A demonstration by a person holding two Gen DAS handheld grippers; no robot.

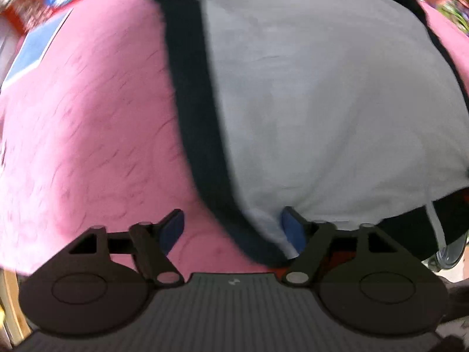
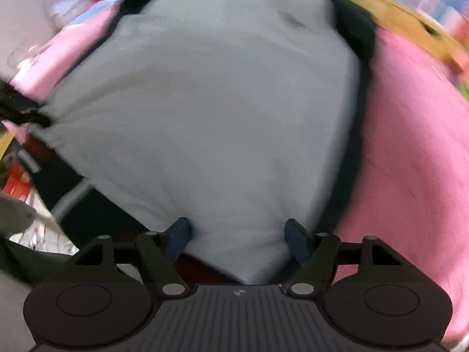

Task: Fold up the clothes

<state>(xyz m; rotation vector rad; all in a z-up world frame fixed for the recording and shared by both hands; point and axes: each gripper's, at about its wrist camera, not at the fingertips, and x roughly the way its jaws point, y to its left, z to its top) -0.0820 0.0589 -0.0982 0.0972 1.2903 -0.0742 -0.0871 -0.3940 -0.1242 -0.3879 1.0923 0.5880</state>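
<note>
No writing I can read. My left gripper (image 1: 231, 231) and right gripper (image 2: 238, 242) have jaws spread around the grey garment's (image 1: 322, 102) near edge on the pink blanket (image 1: 88, 132).

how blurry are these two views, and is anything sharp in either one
Left wrist view: the pink cloth and grey garment are smeared by motion blur, the left gripper crisp. Right wrist view: the same, garment soft, background streaked, right gripper sharp; fisheye bends both views' edges.
</note>
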